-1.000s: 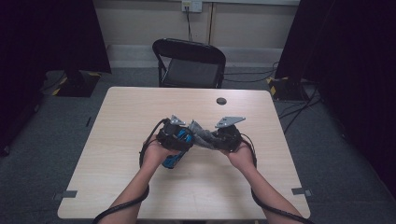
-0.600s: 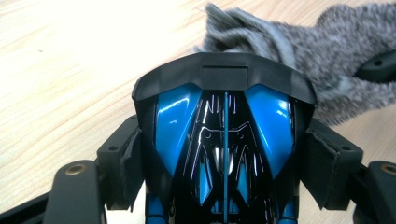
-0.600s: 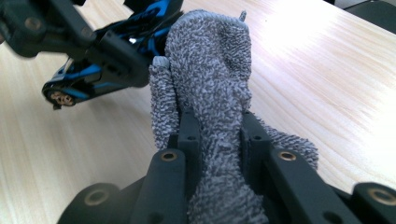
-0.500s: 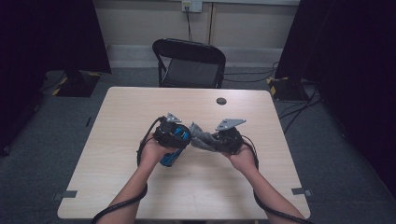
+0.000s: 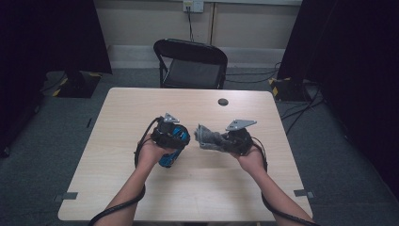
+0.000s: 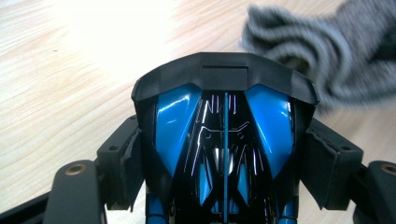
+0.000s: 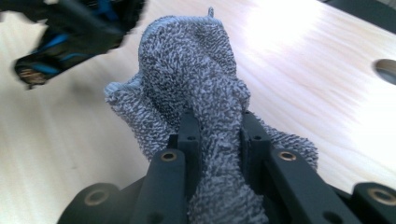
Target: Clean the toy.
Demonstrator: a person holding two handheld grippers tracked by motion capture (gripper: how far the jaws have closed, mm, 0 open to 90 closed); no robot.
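Likely risk: toy car twisting loose or cloth slipping during wiping, both raised over the bench [image 5: 117, 188].
Left tool [image 6: 224, 140] stands wide, jaws clamped on the sides of a glossy blue-and-black toy car [image 6: 224, 154]; hard rubbing could pivot it. Right tool [image 7: 217, 130], nearly closed, pinches a bunched grey cloth [image 7: 196, 74] just beside the car; a thin fold may pull free.

No text, label, brand, number or sign can be read in any view. The blue and black object [image 6: 224, 140] carries only glossy panels and thin light lines, with a blank recessed rectangle on its black front edge. The grey cloth [image 7: 196, 84] and the table [image 5: 141, 197] bear no markings.
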